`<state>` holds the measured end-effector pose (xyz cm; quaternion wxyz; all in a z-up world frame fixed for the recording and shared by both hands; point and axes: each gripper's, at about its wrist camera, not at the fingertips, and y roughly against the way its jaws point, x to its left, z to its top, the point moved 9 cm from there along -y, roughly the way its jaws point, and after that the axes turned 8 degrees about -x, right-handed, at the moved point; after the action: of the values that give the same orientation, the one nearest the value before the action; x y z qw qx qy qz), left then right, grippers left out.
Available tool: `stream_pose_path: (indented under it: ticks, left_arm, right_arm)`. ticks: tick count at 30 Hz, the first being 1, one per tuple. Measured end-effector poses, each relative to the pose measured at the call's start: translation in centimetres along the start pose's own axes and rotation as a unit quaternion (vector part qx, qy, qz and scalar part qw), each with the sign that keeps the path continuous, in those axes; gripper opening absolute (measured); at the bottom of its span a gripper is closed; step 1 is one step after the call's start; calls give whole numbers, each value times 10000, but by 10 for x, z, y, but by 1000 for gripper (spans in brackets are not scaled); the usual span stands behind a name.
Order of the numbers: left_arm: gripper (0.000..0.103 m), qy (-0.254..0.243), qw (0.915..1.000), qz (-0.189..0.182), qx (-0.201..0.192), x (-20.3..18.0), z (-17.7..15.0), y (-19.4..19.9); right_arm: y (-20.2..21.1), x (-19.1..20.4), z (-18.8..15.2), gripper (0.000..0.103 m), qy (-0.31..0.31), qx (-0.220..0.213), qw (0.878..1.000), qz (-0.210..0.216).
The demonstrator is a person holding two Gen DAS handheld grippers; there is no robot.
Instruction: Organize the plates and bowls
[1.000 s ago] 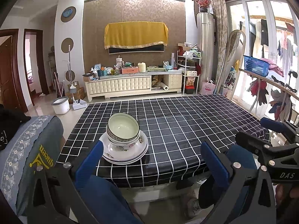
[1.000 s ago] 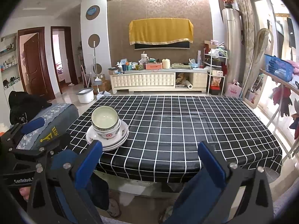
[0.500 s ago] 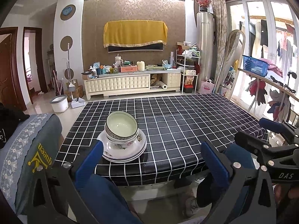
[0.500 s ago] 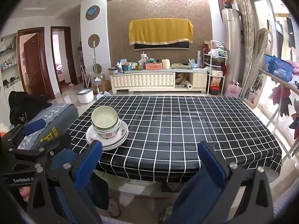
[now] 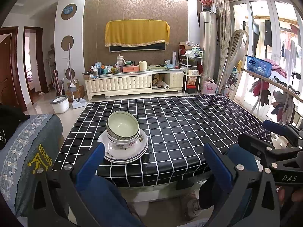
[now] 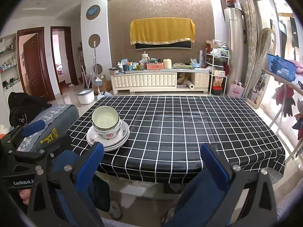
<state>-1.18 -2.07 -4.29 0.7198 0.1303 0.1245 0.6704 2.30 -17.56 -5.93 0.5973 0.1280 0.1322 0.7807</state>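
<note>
Stacked bowls (image 5: pixel 122 128) sit on stacked white plates (image 5: pixel 130 152) near the front left corner of a table with a black checked cloth (image 5: pixel 180 124). The stack also shows in the right wrist view, bowls (image 6: pixel 106 122) on plates (image 6: pixel 113 143). My left gripper (image 5: pixel 154 156) is open and empty, held off the table's near edge just in front of the stack. My right gripper (image 6: pixel 151 156) is open and empty, also short of the near edge, to the right of the stack. The right gripper's body shows in the left wrist view (image 5: pixel 274 151).
A chair with a grey-blue cover (image 5: pixel 32 147) stands at the table's left. A clothes rack with a blue basket (image 5: pixel 259 67) runs along the right. A cabinet with clutter (image 5: pixel 132 81) is beyond the table.
The left wrist view has shifted slightly; the bowl stack sits a little higher and nearer centre. The right gripper has barely moved. Both stay open.
</note>
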Motion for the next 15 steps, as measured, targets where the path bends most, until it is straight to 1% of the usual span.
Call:
stream_pose_path:
  ticks: [15]
  left_arm:
    - [103, -4, 10000, 7, 1, -1, -2, 0]
  right_arm:
    - [1, 0, -3, 103, -4, -7, 10000, 7]
